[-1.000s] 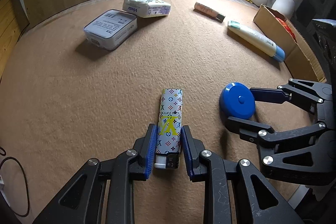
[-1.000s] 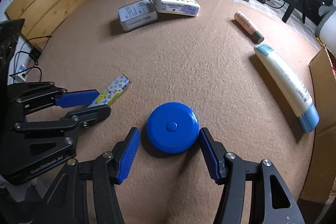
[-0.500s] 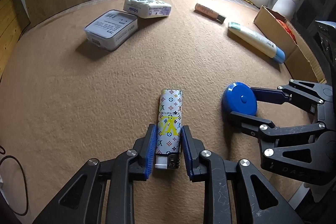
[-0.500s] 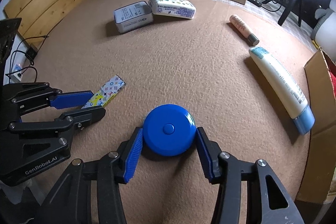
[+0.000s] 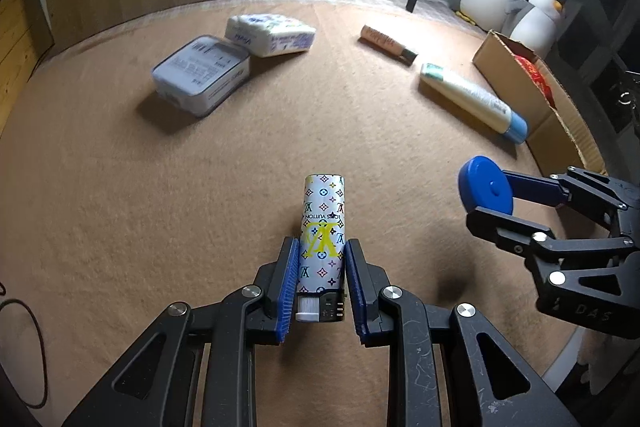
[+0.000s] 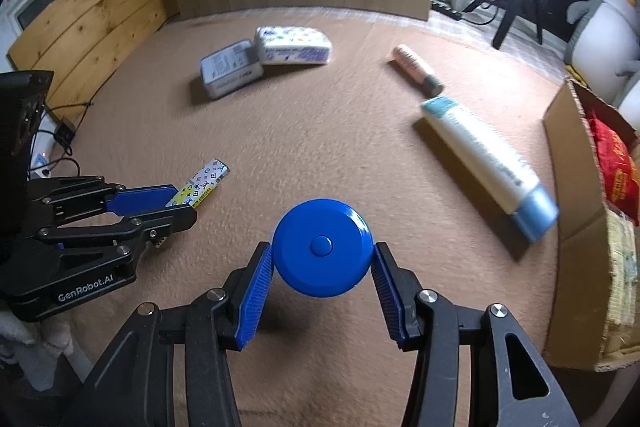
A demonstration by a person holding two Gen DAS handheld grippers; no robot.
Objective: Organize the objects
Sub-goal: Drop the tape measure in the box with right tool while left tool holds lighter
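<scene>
My left gripper point(image 5: 321, 255) is shut on a white patterned lighter point(image 5: 323, 223) and holds it lifted off the tan mat; the lighter also shows in the right wrist view point(image 6: 202, 183). My right gripper point(image 6: 321, 259) is shut on a round blue tape measure point(image 6: 321, 247), raised above the mat with its shadow below; it also shows at the right of the left wrist view point(image 5: 486, 189).
A grey tin point(image 5: 200, 75) and a white tissue pack point(image 5: 270, 35) lie at the back left. A pink tube point(image 5: 386, 43) and a white tube with a blue cap point(image 5: 472, 101) lie at the back right. An open cardboard box point(image 6: 580, 211) stands at the right edge.
Both grippers have closed on their objects and lifted them off the mat. The right gripper's jaws closed from open around the tape measure.
</scene>
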